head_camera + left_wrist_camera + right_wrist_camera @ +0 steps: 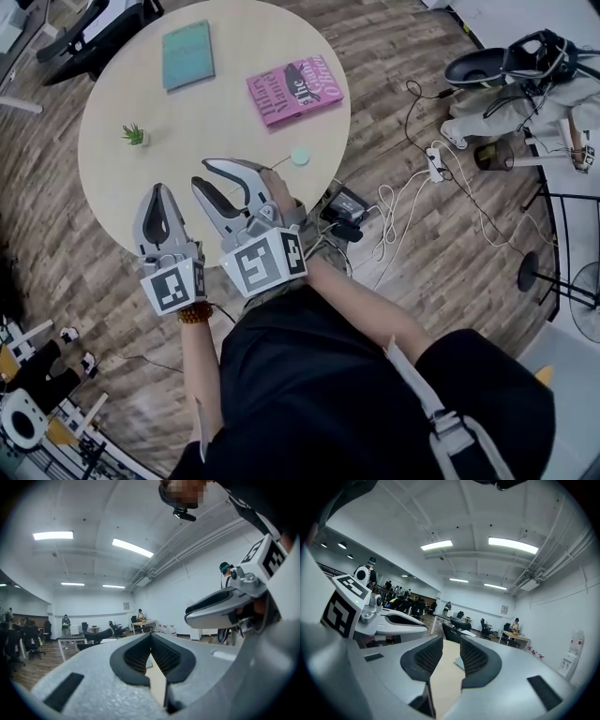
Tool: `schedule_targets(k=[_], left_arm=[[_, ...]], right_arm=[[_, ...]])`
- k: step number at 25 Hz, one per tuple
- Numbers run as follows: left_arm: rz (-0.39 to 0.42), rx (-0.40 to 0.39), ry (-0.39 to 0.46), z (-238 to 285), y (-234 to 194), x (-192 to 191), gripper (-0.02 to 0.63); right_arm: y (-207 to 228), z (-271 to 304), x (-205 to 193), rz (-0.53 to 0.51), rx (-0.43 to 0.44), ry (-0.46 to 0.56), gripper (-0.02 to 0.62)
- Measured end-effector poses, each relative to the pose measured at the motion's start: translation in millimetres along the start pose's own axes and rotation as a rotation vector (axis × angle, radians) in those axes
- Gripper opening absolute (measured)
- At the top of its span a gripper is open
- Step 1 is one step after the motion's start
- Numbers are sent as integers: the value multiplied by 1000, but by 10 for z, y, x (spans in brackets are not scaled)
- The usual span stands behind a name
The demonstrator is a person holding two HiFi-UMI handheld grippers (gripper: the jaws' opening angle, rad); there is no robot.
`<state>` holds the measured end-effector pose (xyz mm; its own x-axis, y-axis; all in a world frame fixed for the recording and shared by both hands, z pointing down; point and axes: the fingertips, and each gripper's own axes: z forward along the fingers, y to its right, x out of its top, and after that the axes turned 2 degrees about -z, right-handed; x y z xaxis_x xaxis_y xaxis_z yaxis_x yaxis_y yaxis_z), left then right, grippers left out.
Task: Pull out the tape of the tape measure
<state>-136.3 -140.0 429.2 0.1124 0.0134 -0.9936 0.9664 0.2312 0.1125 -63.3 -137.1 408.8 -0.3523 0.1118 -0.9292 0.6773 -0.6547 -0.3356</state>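
A small round pale-green tape measure [299,157] lies on the round beige table [187,122], just right of my right gripper's far finger. My right gripper [202,174] hovers over the table's near part, open, with only the tabletop showing in the gap between its pads [474,658]. Beside it on the left is my left gripper [160,194], shut and holding nothing, its pads [166,656] meeting at the tips. Both grippers point about level, away from the person. Neither touches the tape measure, which neither gripper view shows.
On the table lie a teal book [187,54] at the back, a pink book [293,89] to its right and a tiny potted plant [135,135] on the left. Cables and a power strip [434,163] lie on the wooden floor to the right. Office desks and chairs stand beyond.
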Motion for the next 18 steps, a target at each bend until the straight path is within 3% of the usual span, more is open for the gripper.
schedule_targets(k=[8, 18], left_arm=[[-44, 21, 63, -80, 98, 270, 11], [-33, 6, 101, -205, 337, 450, 11]], right_arm=[[137, -173, 185, 21, -58, 80, 69], [77, -424, 251, 24, -72, 126, 26]])
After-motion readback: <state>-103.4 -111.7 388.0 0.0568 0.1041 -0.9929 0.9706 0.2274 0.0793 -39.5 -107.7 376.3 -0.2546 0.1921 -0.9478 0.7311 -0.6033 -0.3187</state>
